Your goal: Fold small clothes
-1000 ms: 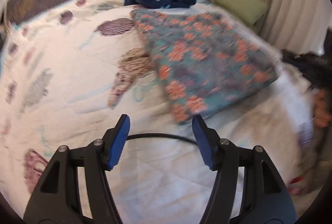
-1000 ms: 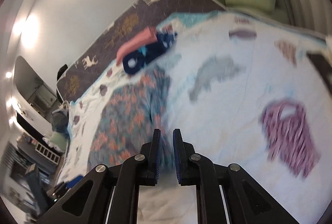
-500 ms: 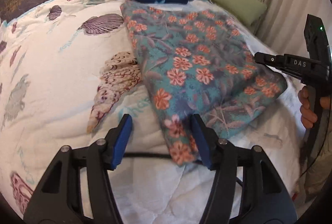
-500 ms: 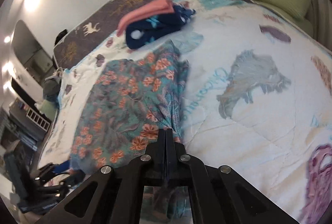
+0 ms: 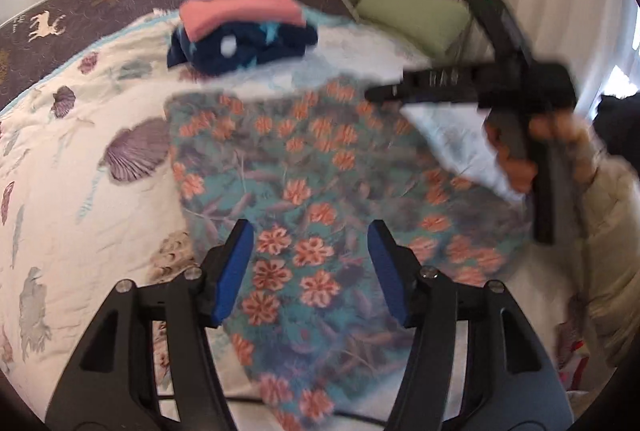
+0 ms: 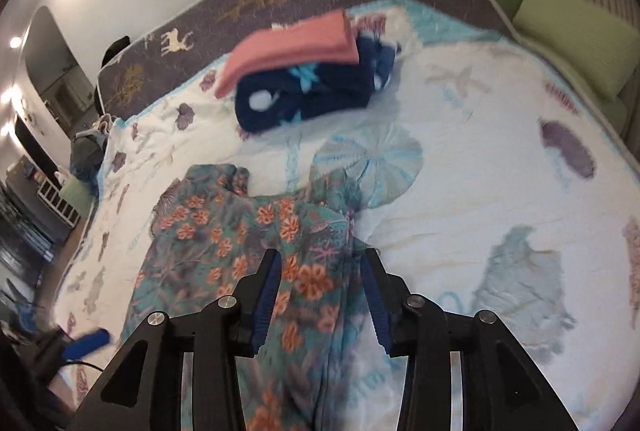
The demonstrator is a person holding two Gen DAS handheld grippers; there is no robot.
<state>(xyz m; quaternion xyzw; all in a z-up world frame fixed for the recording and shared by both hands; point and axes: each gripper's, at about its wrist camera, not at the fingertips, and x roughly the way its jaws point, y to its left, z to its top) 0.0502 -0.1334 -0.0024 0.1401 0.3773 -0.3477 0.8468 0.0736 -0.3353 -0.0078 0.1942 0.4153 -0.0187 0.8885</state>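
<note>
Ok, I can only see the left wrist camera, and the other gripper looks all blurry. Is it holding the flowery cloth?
Observer: No. The right gripper is open and pinches nothing; the flowery cloth shows between its fingers.
Child: Is the far end of the cloth flat?
Observer: Not quite. In the right wrist view the far edge rises in two rumpled humps with a dip between them.
Child: Is there anything off the bed on that side?
Observer: Yes. A grey bundle, maybe a bag, sits past the quilt at its far left corner. It is too blurry to name.
</note>
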